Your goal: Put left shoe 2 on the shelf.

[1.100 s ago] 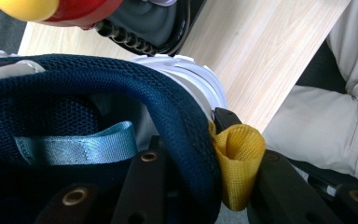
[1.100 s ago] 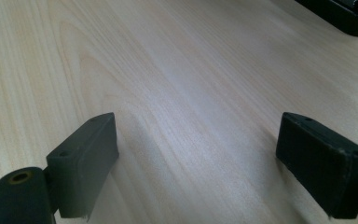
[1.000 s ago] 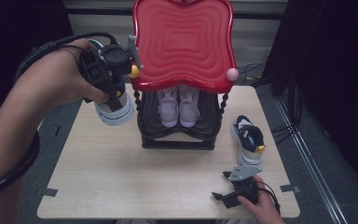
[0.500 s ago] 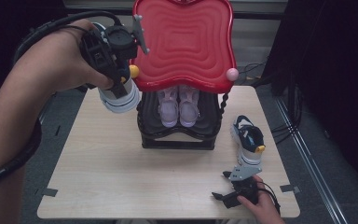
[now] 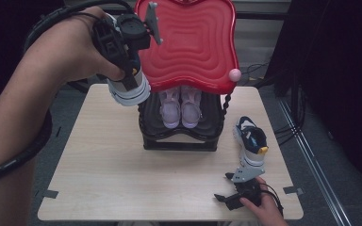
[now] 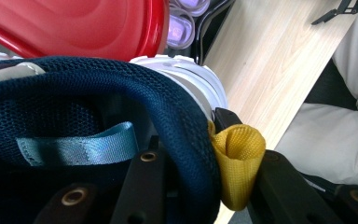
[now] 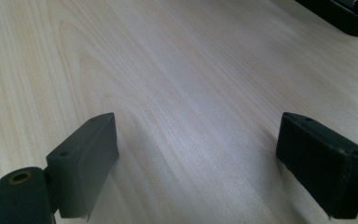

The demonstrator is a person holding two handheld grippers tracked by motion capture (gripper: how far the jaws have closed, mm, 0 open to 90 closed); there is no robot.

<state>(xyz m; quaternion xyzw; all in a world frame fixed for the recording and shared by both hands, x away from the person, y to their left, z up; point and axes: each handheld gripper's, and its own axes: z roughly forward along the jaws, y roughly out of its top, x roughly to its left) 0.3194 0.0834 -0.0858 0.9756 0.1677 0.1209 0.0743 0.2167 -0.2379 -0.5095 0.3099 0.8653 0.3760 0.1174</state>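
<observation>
Sneaker number one, the navy-collared one with the white sole, hangs in the left gripper, whose jaws are pinched on its padded heel collar beside the yellow pull loop. Over the last second that hand has carried it up and toward the red top shelf of the black shoe rack; it now sits level with the shelf's left edge rather than below it. My reading is that the shoe is headed for the top shelf, with the lift nearly high enough but the sideways move onto it not yet made.

Nearest the person, the right gripper rests low on the wooden table in front of the rack, jaws wide with only bare wood between them, unmoved. Just beyond it, right of the rack, the matching sneaker stands waiting. On the rack's lower tier sits a pair of pale pink shoes.

The held sneaker's toe is hidden behind the hand, and the red shelf covers the lower tier's back.
</observation>
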